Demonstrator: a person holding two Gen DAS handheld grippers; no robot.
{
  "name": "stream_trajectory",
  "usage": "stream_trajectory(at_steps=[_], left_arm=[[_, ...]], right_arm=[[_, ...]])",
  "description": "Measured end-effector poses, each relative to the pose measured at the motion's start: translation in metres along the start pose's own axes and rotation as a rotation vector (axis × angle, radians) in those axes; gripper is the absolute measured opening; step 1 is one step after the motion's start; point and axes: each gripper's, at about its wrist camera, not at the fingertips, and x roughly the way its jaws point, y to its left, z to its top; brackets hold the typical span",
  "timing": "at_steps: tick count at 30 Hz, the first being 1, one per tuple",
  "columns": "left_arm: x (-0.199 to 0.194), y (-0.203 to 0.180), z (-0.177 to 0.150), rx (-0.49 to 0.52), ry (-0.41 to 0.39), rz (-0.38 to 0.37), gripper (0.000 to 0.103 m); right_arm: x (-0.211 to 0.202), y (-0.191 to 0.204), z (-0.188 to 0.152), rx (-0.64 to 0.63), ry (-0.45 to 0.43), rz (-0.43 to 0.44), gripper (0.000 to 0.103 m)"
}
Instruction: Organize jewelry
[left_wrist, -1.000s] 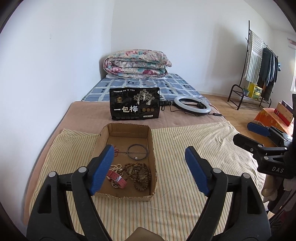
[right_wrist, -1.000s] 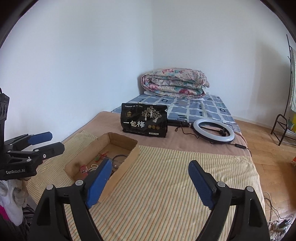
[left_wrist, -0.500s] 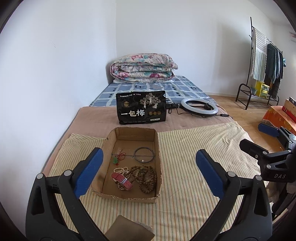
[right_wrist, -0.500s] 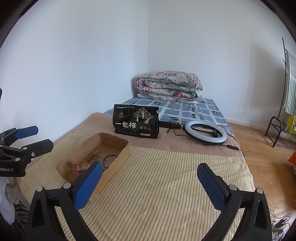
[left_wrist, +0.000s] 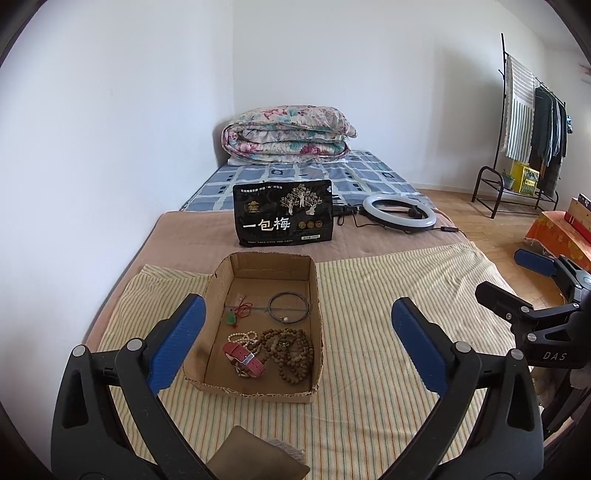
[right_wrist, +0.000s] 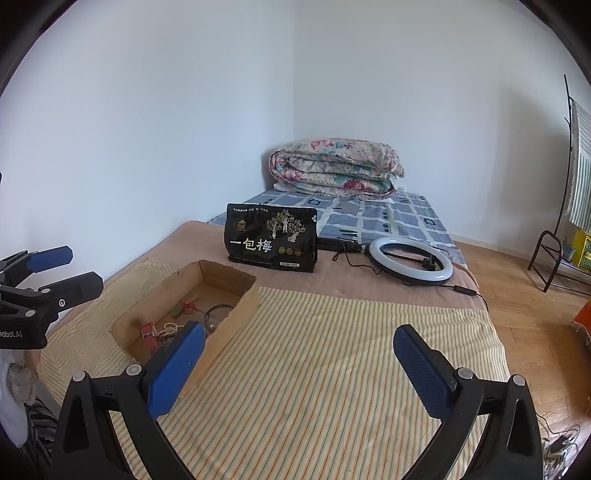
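Observation:
A shallow cardboard box sits on a striped cloth on the bed. In it lie a brown bead necklace, a red strap, a small pearl string, a dark bangle and a red cord with a green pendant. My left gripper is open and empty, held back above the box's near end. My right gripper is open and empty, to the right of the box over the cloth.
A black snack bag stands behind the box. A ring light with a cable lies to its right. A folded quilt sits at the bed's head by the wall. A clothes rack stands on the wooden floor at the right.
Both grippers have pulled back and up from the box and opened wider. The jewelry in the box has not moved.

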Motion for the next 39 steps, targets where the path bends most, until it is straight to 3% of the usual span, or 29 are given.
stream_trajectory(at_steps=[39], left_arm=[[0.0030,0.0048,-0.0034,-0.018,0.017,-0.001,0.102]], right_arm=[[0.0001,0.0061,-0.0025,-0.032,0.008,-0.003,0.103]])
